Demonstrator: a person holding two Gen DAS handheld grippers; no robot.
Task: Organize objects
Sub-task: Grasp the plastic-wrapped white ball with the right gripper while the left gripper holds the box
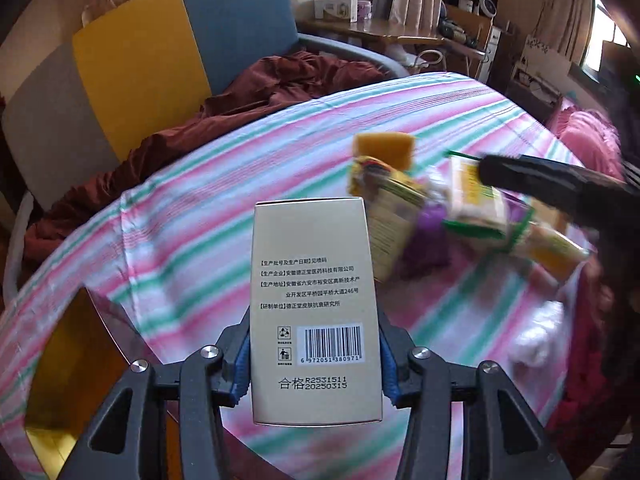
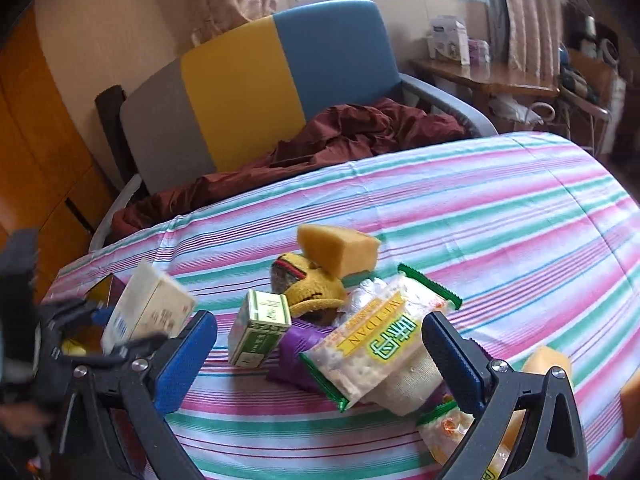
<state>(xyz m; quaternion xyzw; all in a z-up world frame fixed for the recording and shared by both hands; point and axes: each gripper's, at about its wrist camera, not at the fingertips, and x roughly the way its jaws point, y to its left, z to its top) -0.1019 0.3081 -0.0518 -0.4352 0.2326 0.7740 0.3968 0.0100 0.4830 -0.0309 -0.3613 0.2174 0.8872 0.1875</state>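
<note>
Left gripper (image 1: pixel 314 364) pinches beige carton (image 1: pixel 314 300), transfer step; right gripper (image 2: pixel 320 350) spread over snack packet (image 2: pixel 380 344); next: close on packet.

A bed covered with a pink, green and white striped sheet (image 2: pixel 500 208) filled the lower and right parts of both views. Near the middle of the right wrist view a small heap lay on the sheet: a yellow wedge-shaped sponge (image 2: pixel 340 250) at the top, a yellow knitted item with a dark striped patch (image 2: pixel 310 286) just below it, a small green and white carton (image 2: pixel 260 330) to the lower left, a purple wrapper (image 2: pixel 294 354) under it, and a clear cracker packet with green edges and a yellow label (image 2: pixel 380 340) on the right. Blurred white fluff (image 1: pixel 538 332) lay on the sheet at the right of the left wrist view.
</note>
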